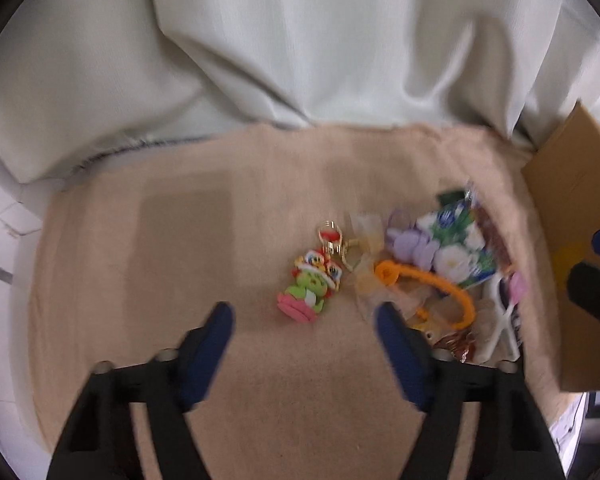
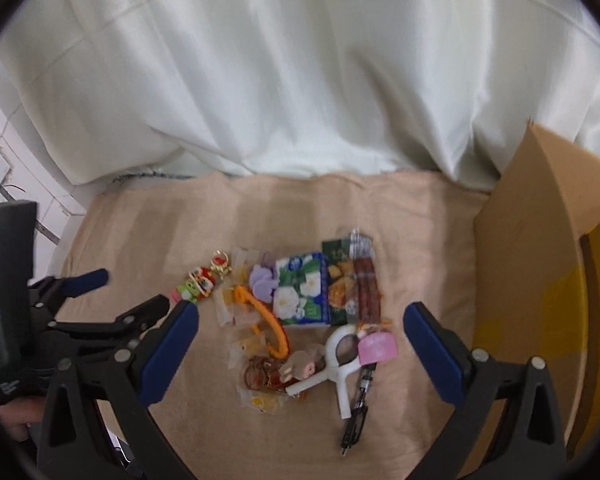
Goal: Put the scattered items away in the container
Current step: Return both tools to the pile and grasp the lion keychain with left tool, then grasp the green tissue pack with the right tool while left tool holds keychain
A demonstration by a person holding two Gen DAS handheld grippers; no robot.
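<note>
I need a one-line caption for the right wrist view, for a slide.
Open right gripper above scattered items on beige cloth, cardboard box at right.

A heap of small items is being shown lying on a beige cloth-covered surface. At its left end, a green and red cartoon keychain is lying flat, slightly apart from the rest. An orange plastic loop is curving through clear sweet wrappers. Purple flower-shaped pieces are touching a floral tissue pack, which is lying flat beside a green snack packet and a brown sausage-stick packet. Nearer the camera, a white Y-shaped plastic tool, a pink eraser-like block, a small pig figure and a black pen are being seen bunched together. An open cardboard box is standing at the right, apart from the heap.
</note>
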